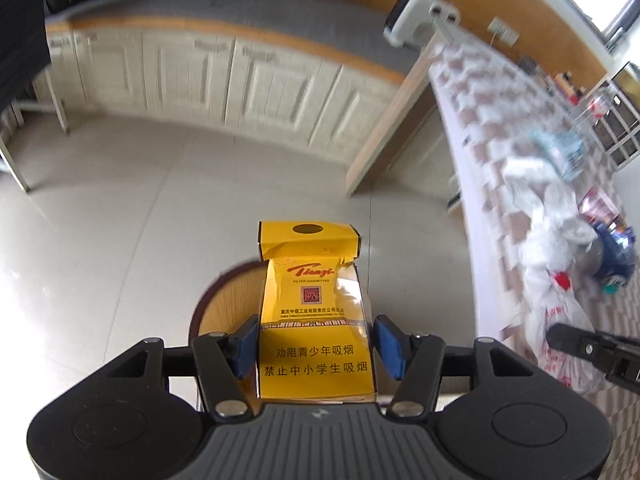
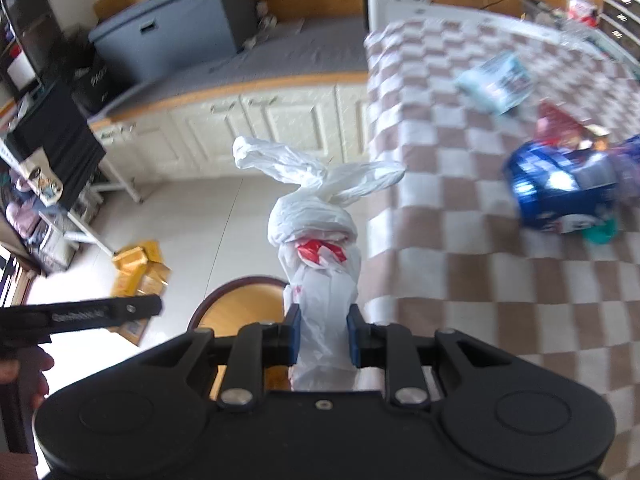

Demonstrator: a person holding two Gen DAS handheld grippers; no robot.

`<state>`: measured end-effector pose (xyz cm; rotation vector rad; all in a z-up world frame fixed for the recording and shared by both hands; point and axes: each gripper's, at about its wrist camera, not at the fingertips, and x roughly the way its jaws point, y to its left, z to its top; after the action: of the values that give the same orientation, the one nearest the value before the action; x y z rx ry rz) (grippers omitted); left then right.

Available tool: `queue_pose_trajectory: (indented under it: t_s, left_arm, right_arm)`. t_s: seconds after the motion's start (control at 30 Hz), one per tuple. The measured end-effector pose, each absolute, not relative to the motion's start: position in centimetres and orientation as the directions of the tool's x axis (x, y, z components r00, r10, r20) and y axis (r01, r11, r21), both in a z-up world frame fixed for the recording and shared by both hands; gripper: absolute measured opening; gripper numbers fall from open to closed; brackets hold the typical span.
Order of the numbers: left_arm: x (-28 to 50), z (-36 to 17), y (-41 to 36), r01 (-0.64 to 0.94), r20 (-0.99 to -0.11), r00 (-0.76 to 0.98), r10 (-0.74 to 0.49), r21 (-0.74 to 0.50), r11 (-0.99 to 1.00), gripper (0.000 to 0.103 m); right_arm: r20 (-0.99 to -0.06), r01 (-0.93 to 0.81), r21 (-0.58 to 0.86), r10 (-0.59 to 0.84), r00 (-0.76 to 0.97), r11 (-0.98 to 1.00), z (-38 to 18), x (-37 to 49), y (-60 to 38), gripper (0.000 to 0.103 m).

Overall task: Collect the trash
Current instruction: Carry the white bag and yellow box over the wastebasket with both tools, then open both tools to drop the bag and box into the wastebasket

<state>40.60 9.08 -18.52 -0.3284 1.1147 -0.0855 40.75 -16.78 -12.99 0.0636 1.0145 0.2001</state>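
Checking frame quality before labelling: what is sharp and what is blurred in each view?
Left wrist view: the yellow cigarette pack is sharp, the checkered tablecloth smeared, the floor glary. Right wrist view: the white plastic bag is sharp, the blue wrapper blurred; fisheye bends the cabinets.

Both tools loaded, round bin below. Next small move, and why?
Probably lower both over the round bin before releasing. The left tool grips the yellow cigarette pack; the right tool grips the knotted white bag; the bin's rim shows just beneath each.
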Motion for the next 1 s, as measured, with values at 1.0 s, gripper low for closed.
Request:
queue_pose_trajectory:
  t_s: [1.0]
  left_arm:
    - [44.1,-35.6,11.6,-0.225,-0.948,0.091,-0.304,-0.317,0.921,0.077]
  right_arm:
    - [-0.976,-0.303,0.196,0.217,0.037,0.933,-30.9,49.2,-6.2,0.024]
